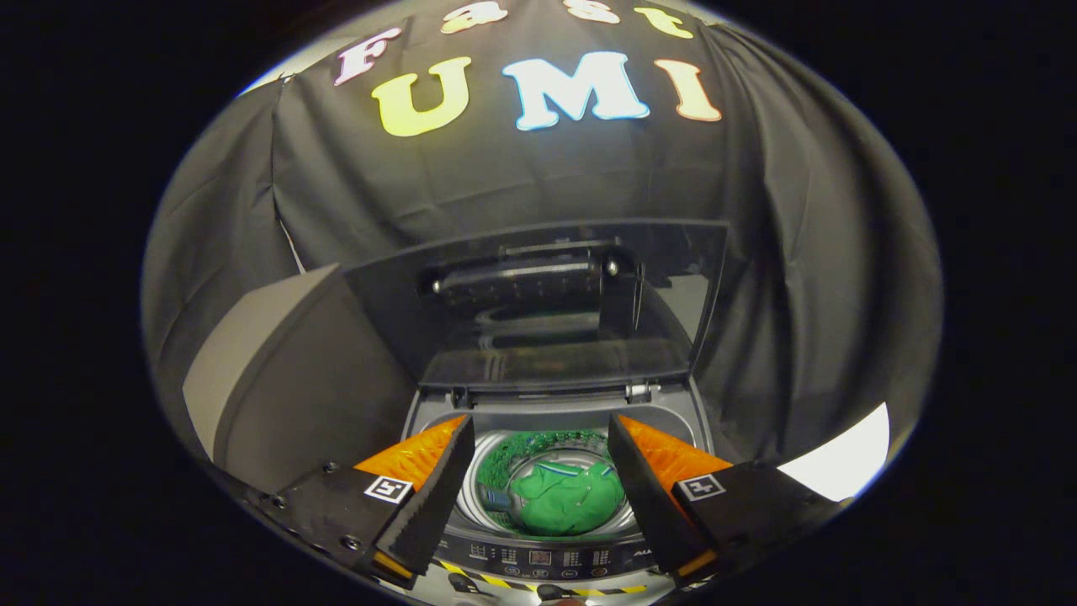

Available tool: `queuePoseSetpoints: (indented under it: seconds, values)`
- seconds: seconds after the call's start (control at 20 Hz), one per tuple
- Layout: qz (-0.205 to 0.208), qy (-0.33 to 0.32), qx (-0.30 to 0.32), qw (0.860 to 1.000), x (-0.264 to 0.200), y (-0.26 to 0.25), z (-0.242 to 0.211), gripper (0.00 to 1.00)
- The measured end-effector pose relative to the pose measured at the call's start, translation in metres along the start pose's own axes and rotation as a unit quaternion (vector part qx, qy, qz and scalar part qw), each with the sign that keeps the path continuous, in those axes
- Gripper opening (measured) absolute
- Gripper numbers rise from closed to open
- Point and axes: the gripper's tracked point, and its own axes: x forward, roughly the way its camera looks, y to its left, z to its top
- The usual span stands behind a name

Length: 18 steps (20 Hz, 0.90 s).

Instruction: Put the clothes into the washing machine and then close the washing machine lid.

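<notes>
A top-loading washing machine (pixel 555 417) stands below and ahead of me with its dark lid (pixel 538 295) raised upright at the back. Inside the steel drum lies a green garment (pixel 559 501) with a light stripe, bunched in a heap. My gripper (pixel 538 438) hovers above the drum mouth, open, with nothing between its fingers (pixel 433 492). The garment shows in the gap between the two fingers, well below them. The lid's handle bar (pixel 522 273) runs across its upper part, beyond the fingertips.
The machine's control panel (pixel 538 557) lies along the near rim, with yellow-black tape (pixel 496 581) just below it. A grey box-like unit (pixel 286 379) stands beside the machine on the left. Black cloth wall hangs behind.
</notes>
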Motion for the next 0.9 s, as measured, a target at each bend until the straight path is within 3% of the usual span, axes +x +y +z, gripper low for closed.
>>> queuePoseSetpoints:
  seconds: [0.9]
  values:
    - [0.015,-0.122,0.003,0.992,-0.058,0.005,0.152,0.98]
